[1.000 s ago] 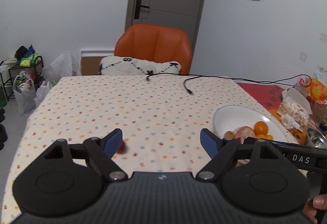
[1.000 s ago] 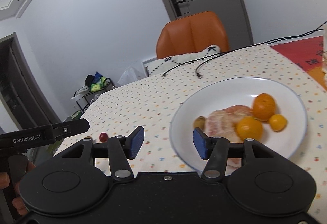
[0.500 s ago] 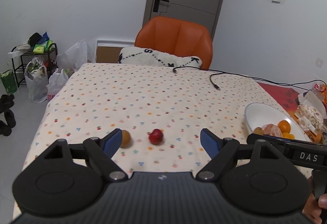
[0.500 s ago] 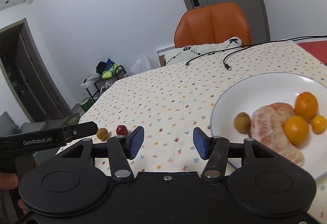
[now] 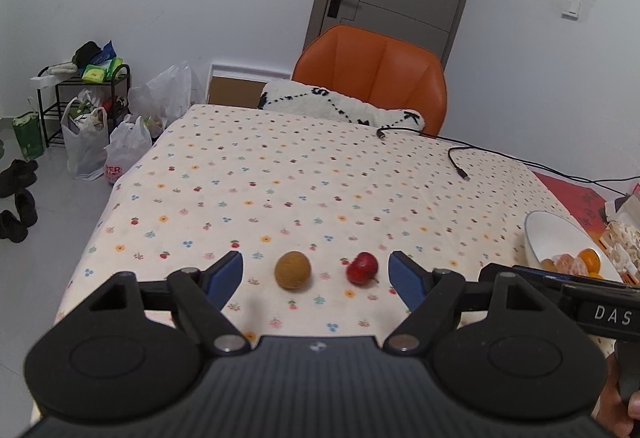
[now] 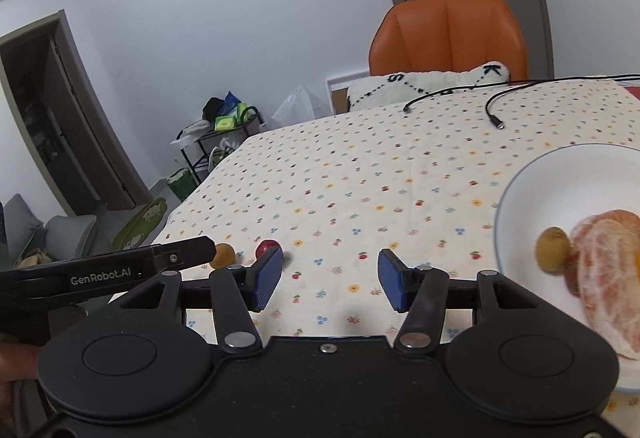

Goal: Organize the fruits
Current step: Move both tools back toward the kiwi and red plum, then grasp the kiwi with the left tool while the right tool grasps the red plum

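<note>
Patterned tablecloth table (image 5: 280,174): brown fruit (image 5: 292,270), red fruit (image 5: 362,268), plate (image 5: 548,234), cable (image 5: 456,158).

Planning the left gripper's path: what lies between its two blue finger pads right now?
In the left wrist view, two loose fruits lie on the patterned tablecloth between the open pads: a small brown round fruit and a small red fruit, apart from each other.

Printed cloth tablecloth (image 5: 280,174), glossy white plate (image 6: 532,178) (ceramic-looking), matt brown fruit (image 5: 292,270)
</note>
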